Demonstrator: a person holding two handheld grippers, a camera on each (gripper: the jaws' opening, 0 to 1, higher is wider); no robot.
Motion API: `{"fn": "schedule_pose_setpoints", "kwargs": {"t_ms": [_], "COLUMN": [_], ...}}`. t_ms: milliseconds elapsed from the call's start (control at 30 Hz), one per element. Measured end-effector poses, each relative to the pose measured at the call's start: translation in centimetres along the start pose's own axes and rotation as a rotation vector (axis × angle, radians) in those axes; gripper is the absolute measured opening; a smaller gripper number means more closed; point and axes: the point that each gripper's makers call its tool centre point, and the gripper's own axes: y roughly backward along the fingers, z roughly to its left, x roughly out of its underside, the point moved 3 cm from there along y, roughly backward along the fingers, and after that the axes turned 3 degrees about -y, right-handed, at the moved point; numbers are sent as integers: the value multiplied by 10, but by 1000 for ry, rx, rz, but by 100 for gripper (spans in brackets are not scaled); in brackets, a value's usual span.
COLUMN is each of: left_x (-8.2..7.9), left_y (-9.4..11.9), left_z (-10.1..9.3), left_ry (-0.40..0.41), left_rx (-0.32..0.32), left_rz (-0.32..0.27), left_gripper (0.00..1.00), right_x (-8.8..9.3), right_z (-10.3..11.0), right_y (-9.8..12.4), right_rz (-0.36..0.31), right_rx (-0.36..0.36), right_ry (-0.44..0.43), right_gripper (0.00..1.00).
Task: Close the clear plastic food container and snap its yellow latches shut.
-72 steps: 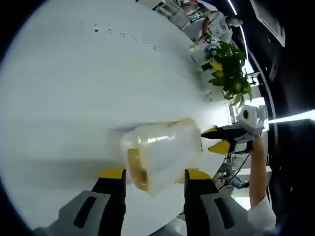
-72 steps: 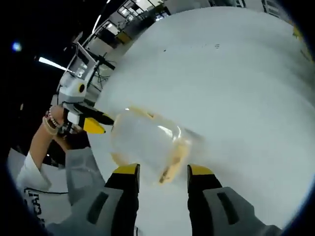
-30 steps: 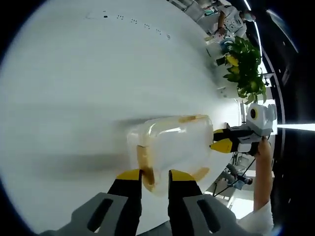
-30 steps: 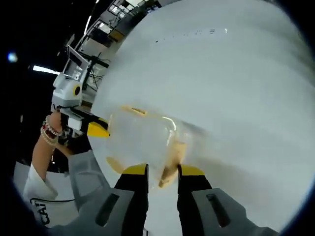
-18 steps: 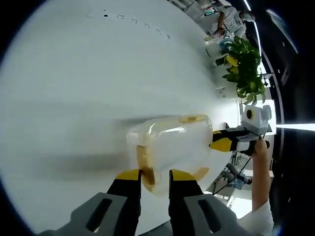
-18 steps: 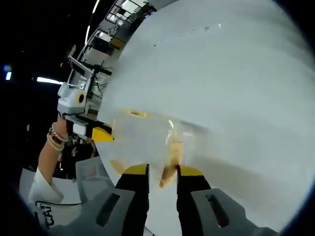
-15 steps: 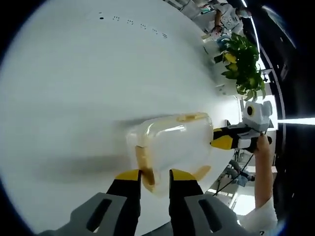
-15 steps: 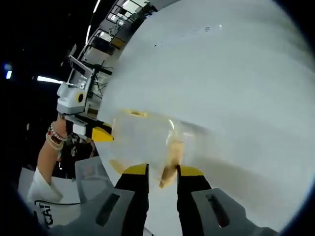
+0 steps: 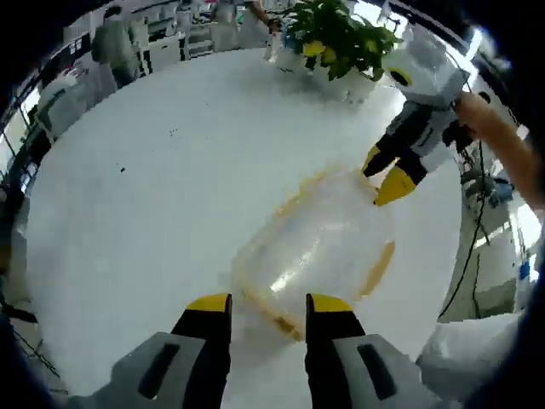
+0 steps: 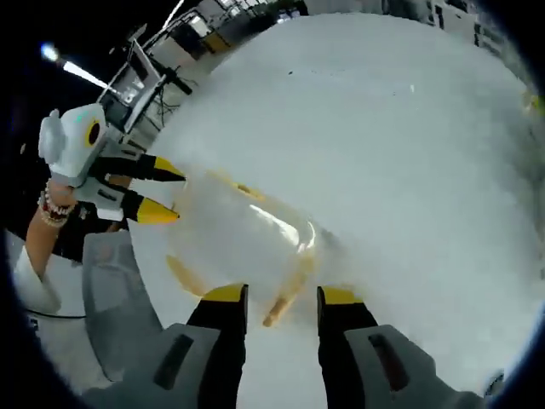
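One clear container (image 9: 319, 247), yellow-trimmed.

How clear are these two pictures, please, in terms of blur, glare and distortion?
Left gripper view: the container is smeared by motion blur, and the white table bows under fisheye distortion. Right gripper view: the container is blurred too, with a bright glare streak on its top; the table looks washed out.

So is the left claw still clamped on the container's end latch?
No, open: left claw jaws stand apart either side of the container end, the latch between them unpinched.
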Motion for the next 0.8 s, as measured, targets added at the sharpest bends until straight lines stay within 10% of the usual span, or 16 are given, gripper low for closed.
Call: {"fn": "schedule_pose_setpoints", "kwargs": {"t_ms": [200, 233, 367, 467, 600, 800], "left_x": [-10, -10, -22, -32, -47, -46], "left_y": [-8, -10, -8, -5, -5, -17], "left_z": [-11, -13, -24, -33, -46, -43], "left_ry": [-685, -703, -581, -495, -295, -191], "left_rx": [-180, -183, -85, 0, 117, 138], "left_rz": [-11, -6, -114, -172, -271, -259], "left_gripper": [0, 0, 0, 19, 12, 0], "right_x": [-15, -17, -21, -29, -50, -64], "right_z": [19, 18, 21, 28, 47, 58], "right_y": [1, 0, -2, -2, 2, -11], "right_rz": [39, 48, 53, 3, -125, -162], "right_rx": [135, 133, 148, 111, 25, -22], "right_ry": [387, 403, 501, 476, 506, 584], "right_gripper": [30, 27, 19, 14, 3, 0]}}
